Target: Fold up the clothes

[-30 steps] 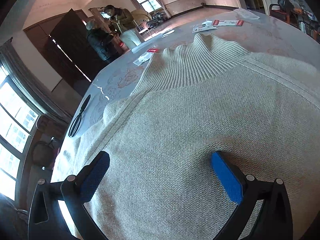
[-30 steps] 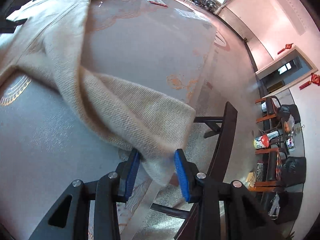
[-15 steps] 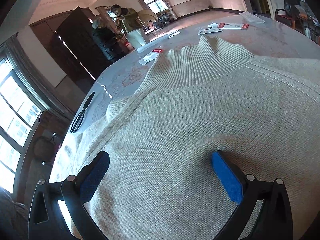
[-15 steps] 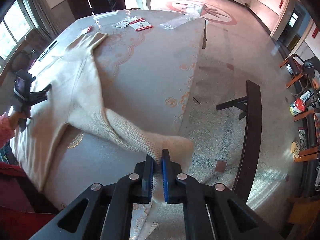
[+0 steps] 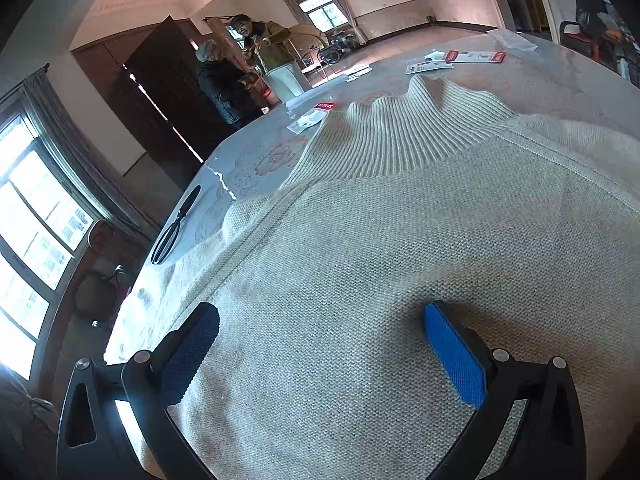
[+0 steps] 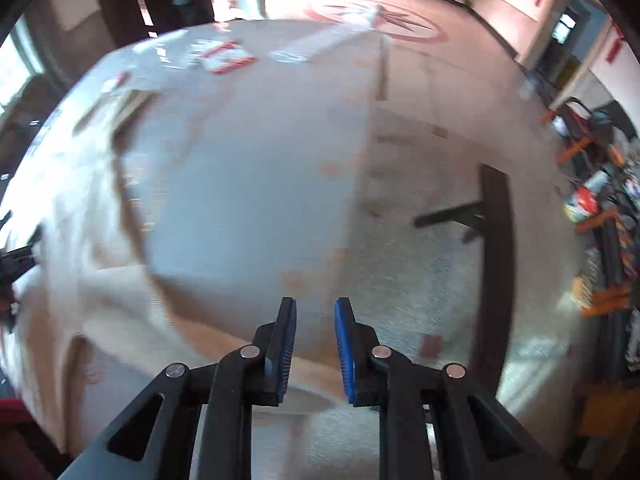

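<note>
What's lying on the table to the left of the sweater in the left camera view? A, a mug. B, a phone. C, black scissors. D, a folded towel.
C: black scissors lie on the table just past the sweater edge.

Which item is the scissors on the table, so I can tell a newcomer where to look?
Start at the big table with the cream sweater spread across it. Go off the sweater's left shoulder toward the window side; the scissors lie there near the table edge. They are the only black, long, thin item; the other loose things are white-and-red cards.
</note>
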Tool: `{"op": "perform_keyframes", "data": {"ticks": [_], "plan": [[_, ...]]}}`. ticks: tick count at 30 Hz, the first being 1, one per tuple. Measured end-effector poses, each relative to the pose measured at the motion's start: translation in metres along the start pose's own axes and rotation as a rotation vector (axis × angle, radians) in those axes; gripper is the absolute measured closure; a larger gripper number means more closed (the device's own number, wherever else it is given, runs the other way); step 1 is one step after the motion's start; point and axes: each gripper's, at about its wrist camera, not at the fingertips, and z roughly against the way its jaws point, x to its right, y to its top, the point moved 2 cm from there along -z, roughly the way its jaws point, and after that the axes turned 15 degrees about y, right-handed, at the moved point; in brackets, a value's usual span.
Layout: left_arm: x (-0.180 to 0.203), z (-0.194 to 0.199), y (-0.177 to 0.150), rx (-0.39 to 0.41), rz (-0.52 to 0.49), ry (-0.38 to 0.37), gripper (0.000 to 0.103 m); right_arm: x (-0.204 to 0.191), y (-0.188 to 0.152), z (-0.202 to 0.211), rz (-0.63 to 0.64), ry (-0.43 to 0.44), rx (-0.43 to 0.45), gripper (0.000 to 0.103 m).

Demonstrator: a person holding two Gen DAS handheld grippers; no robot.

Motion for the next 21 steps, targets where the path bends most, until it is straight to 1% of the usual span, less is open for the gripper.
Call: {"op": "perform_keyframes", "data": {"ticks": [2,5,6,7,8,9,10,11,12,13,15,17,18,21], "plan": [[0.001,0.001,0.0,0.005,-0.004,0.009,0.0,-0.04,-0.005,-0.022,0.051,0.172,-0.045,0.083],[0.002,0.002,0.0,0.011,-0.012,0.022,0.0,-0.083,-0.008,-0.067,0.109,0.298,-0.14,0.083],[0.002,0.002,0.0,0.011,-0.012,0.022,0.0,-0.091,-0.006,-0.084,0.128,0.297,-0.179,0.083],[0.002,0.002,0.001,0.01,-0.012,0.023,0.0,-0.093,-0.002,-0.099,0.147,0.271,-0.216,0.083],[0.002,0.002,0.001,0.01,-0.012,0.024,0.0,-0.093,0.004,-0.112,0.179,0.206,-0.235,0.083],[0.002,0.002,0.001,0.01,-0.012,0.025,0.0,-0.089,0.015,-0.121,0.204,0.127,-0.227,0.086],[0.002,0.002,0.001,0.01,-0.012,0.028,0.0,-0.084,0.032,-0.123,0.2,0.108,-0.168,0.086],[0.003,0.002,0.001,0.011,-0.014,0.035,0.0,-0.075,0.05,-0.125,0.174,0.078,-0.121,0.085],[0.004,0.002,0.001,0.012,-0.017,0.044,0.0,-0.063,0.066,-0.128,0.134,0.026,-0.086,0.084],[0.004,0.003,0.001,0.015,-0.021,0.053,0.0,-0.052,0.078,-0.131,0.083,0.006,-0.07,0.082],[0.006,0.004,0.002,0.019,-0.027,0.066,0.0,-0.039,0.088,-0.12,0.011,0.077,-0.023,0.081],[0.006,0.003,0.002,0.021,-0.027,0.068,0.0,-0.024,0.083,-0.087,-0.061,0.172,0.059,0.081],[0.006,0.003,0.002,0.021,-0.026,0.068,0.0,-0.014,0.074,-0.069,-0.102,0.227,0.091,0.08],[0.007,0.003,0.002,0.025,-0.029,0.075,0.0,0.011,0.027,-0.031,-0.18,0.248,0.093,0.079]]}}
